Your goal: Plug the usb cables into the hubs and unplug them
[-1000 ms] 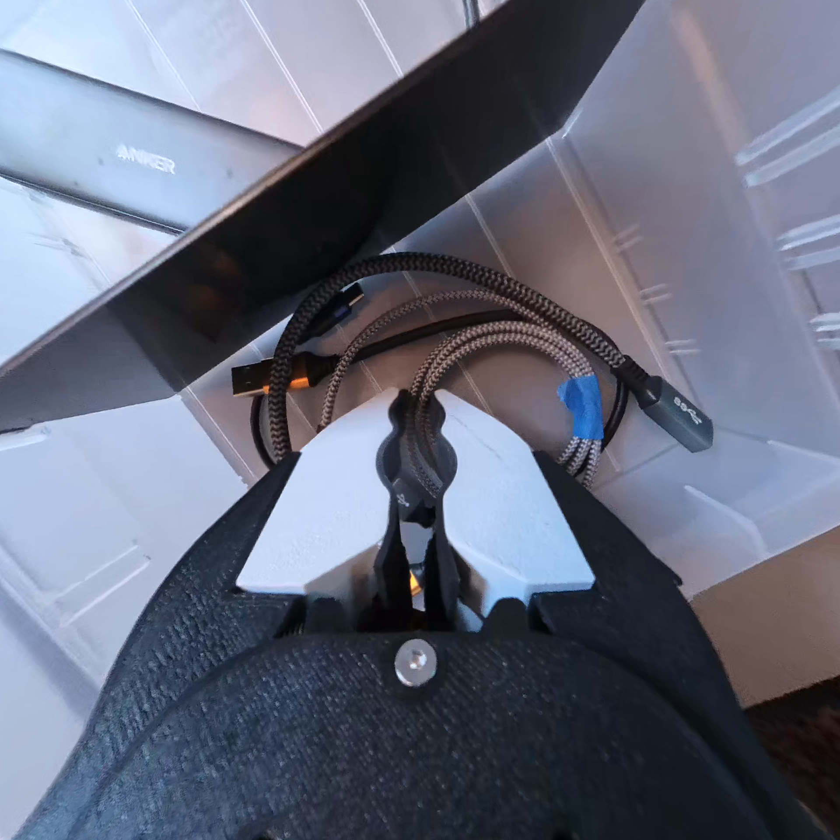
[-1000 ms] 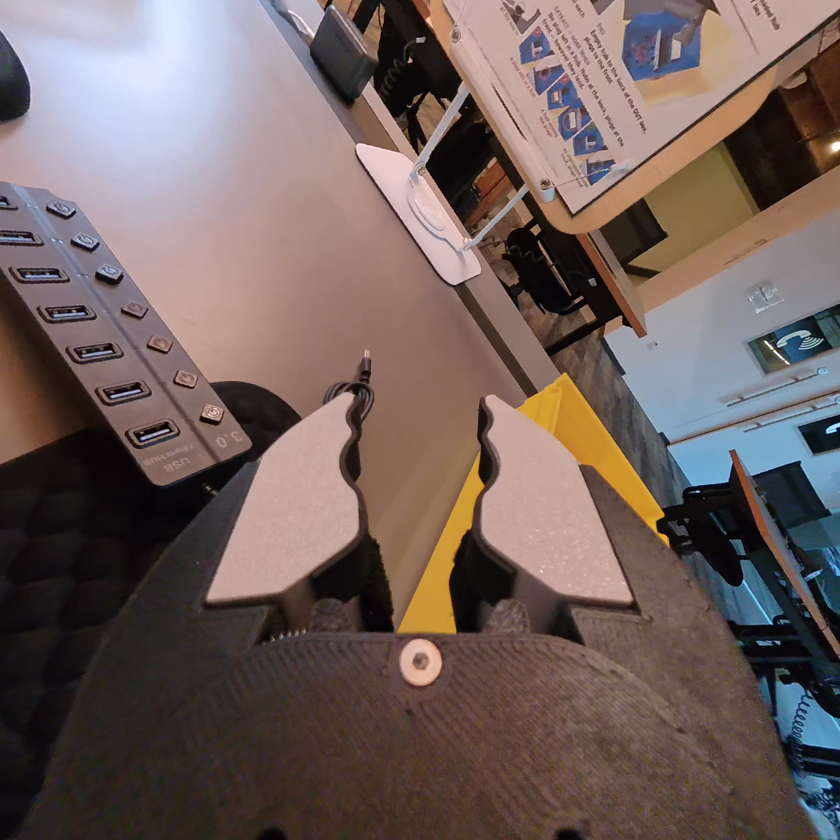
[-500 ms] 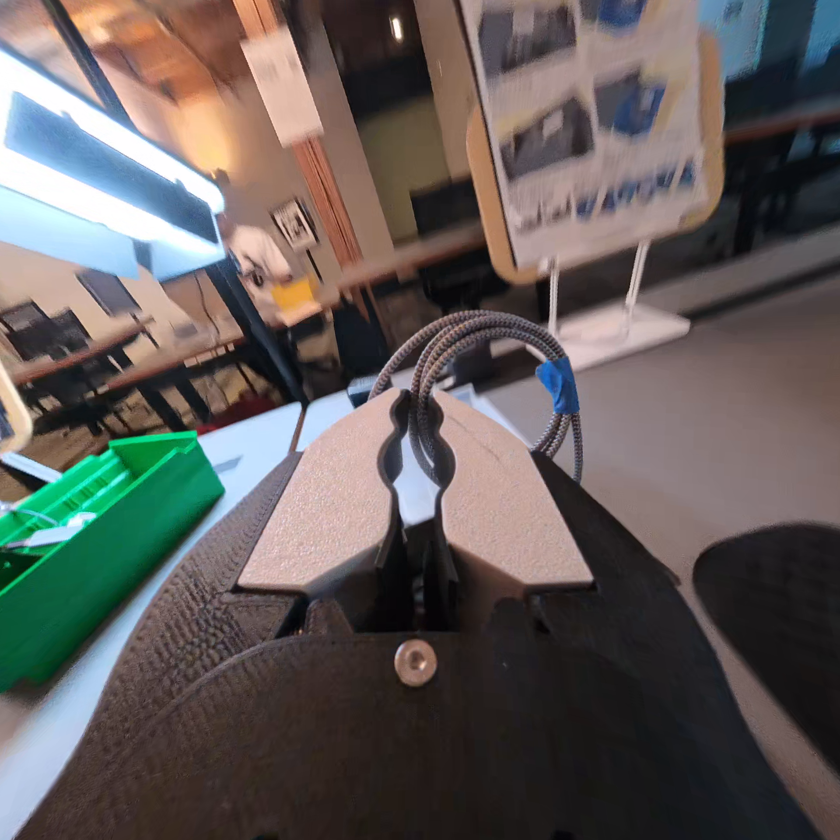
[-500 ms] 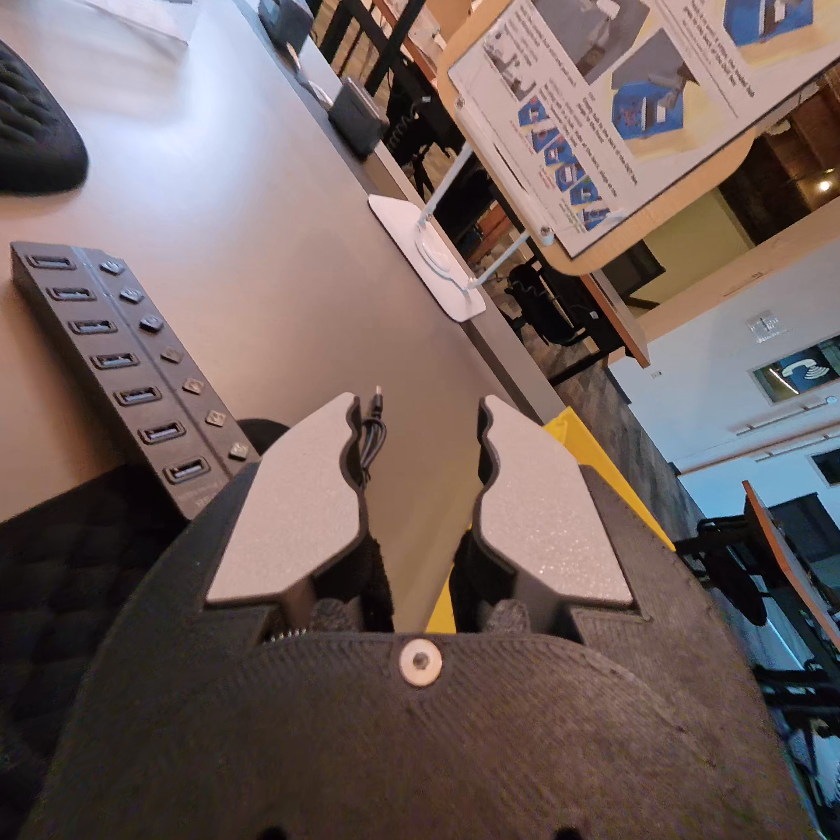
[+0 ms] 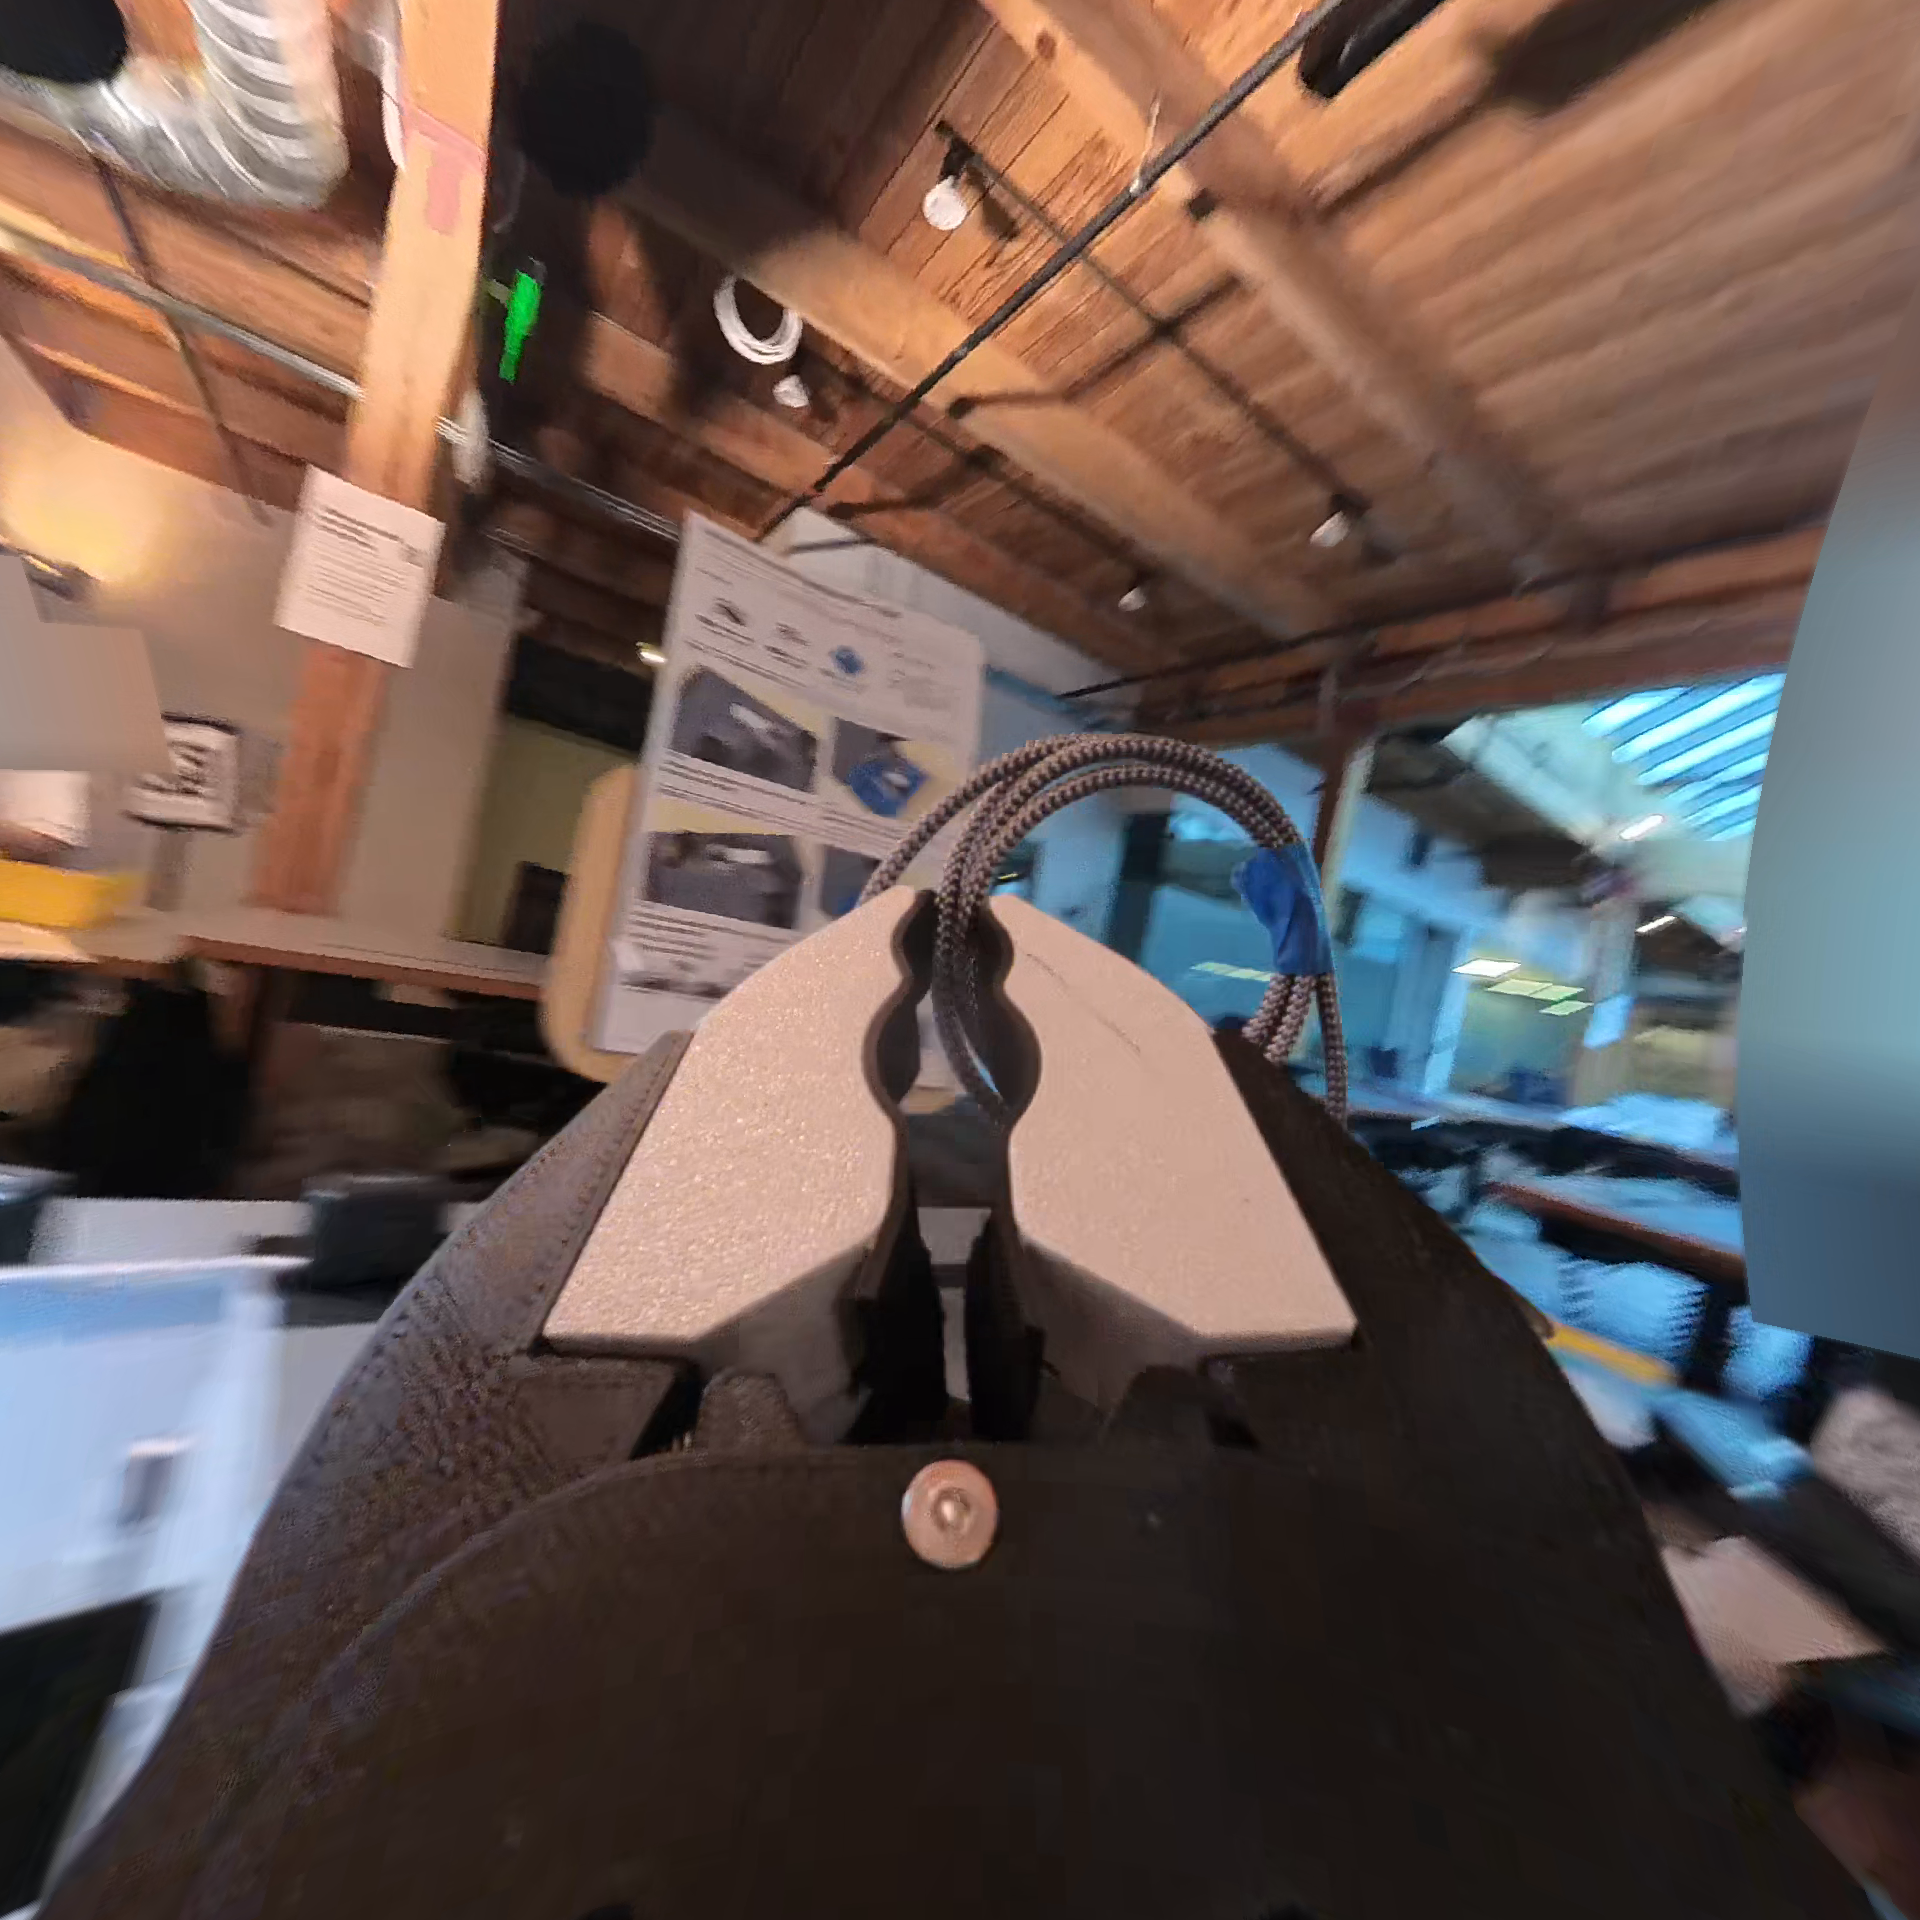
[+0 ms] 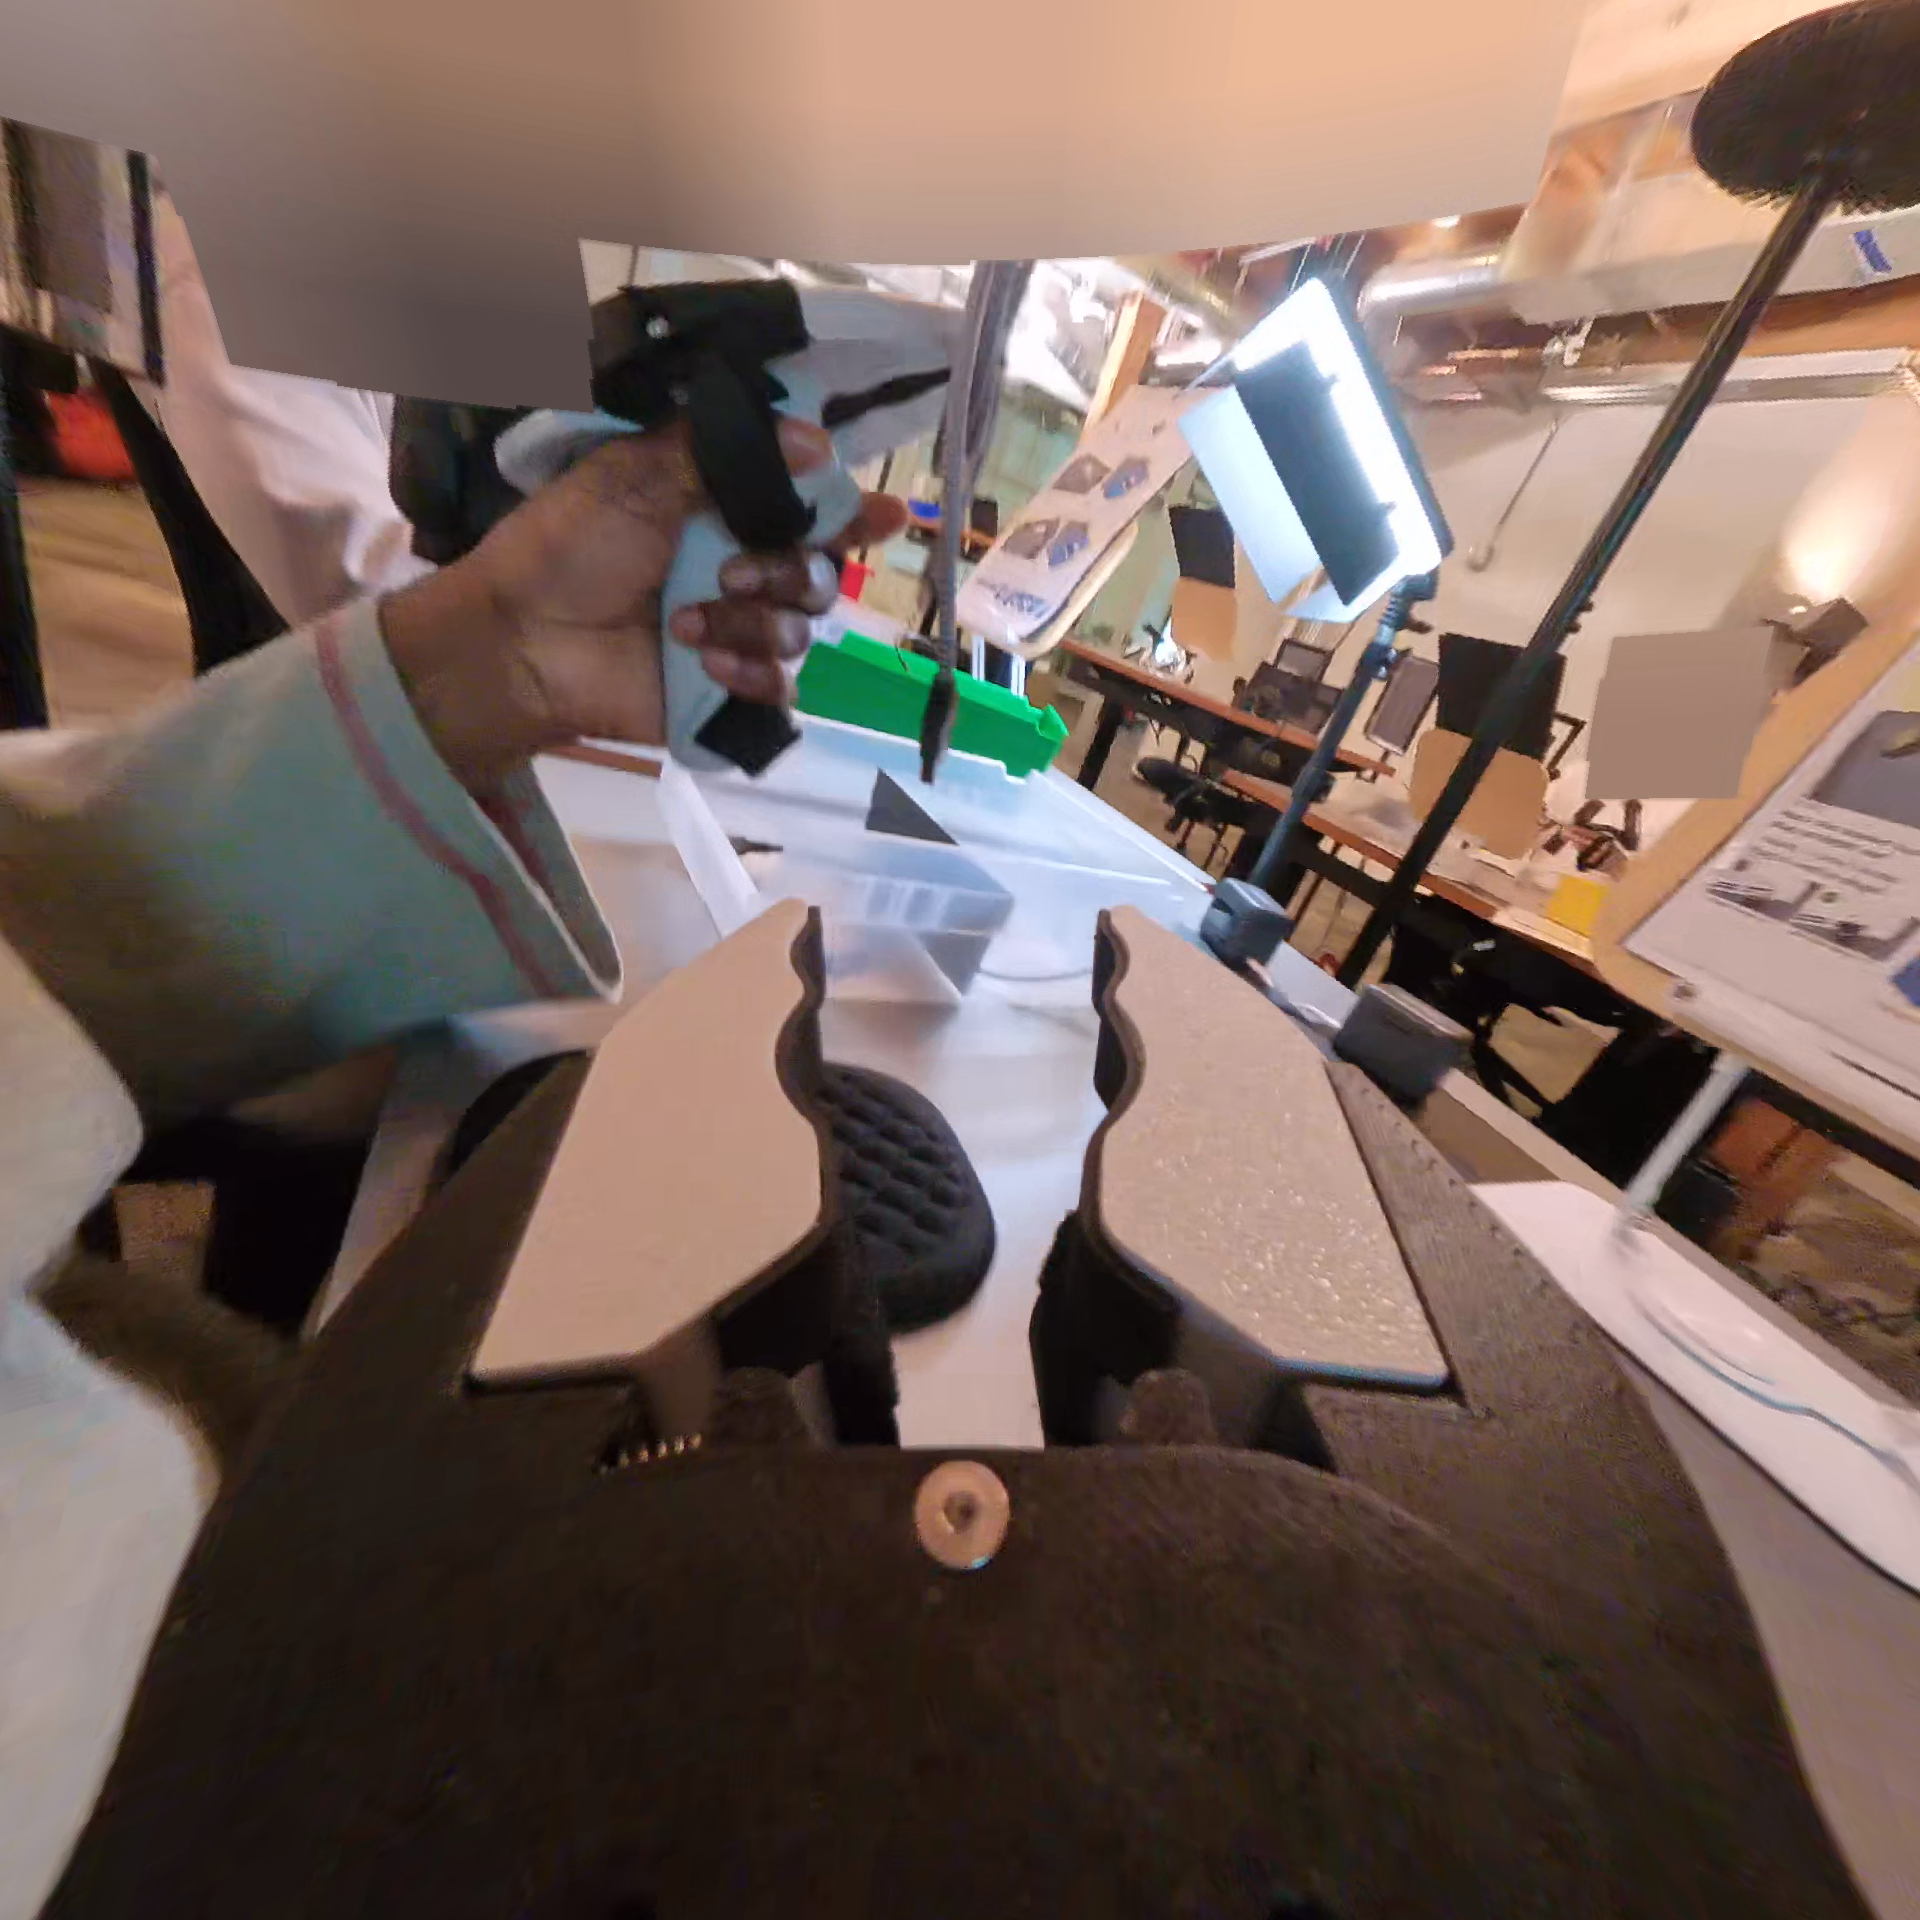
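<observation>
My left gripper (image 5: 954, 935) is shut on a grey braided USB cable (image 5: 1132, 764) bound with blue tape (image 5: 1283, 920). It is raised and points up at the wooden ceiling. In the right wrist view a hand (image 6: 582, 592) holds the left gripper's handle (image 6: 732, 488), and the cable (image 6: 951, 540) hangs straight down with its dark plug (image 6: 935, 727) above a clear plastic bin (image 6: 1091, 831). A dark flat hub (image 6: 904, 816) leans inside that bin. My right gripper (image 6: 956, 935) is open and empty, low over the table, aimed at the bin.
A black mesh pad (image 6: 904, 1195) lies on the white table just past my right fingers. A green bin (image 6: 914, 691) stands behind the clear one. A light panel (image 6: 1320, 478) on a stand, a black pole (image 6: 1538, 623) and a poster board (image 6: 1766, 894) are to the right. My right fingertips sit around 20 cm from my left ones.
My left gripper lifted the braided cable out of the clear bin and tilted upward. My right gripper, still open, swung away from the multi-port hub toward the bin and left hand.
</observation>
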Action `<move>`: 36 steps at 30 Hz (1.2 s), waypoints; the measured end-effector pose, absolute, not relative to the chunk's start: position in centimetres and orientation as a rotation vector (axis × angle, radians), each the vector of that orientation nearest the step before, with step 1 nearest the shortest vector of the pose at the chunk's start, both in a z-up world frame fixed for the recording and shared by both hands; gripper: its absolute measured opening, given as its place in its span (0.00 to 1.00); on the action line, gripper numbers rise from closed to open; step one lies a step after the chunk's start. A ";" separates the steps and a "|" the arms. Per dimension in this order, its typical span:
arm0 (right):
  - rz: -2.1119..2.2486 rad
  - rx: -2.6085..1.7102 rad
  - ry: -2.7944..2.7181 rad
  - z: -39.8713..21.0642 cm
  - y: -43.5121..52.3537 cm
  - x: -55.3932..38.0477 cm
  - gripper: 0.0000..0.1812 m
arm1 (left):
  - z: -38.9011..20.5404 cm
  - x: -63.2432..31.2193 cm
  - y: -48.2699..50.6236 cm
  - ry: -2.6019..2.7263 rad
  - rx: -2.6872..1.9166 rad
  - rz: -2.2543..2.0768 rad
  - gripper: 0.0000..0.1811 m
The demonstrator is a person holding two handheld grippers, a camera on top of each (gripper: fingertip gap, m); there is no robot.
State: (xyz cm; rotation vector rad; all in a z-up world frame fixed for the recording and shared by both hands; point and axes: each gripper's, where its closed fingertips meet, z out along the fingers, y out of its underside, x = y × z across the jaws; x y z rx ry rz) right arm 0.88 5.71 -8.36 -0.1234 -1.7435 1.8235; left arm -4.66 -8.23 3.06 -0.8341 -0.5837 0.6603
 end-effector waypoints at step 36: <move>0.978 0.135 -1.243 -4.0 10.9 0.9 0.02 | -3.3 -7.1 -1.5 -0.699 -0.869 0.090 0.28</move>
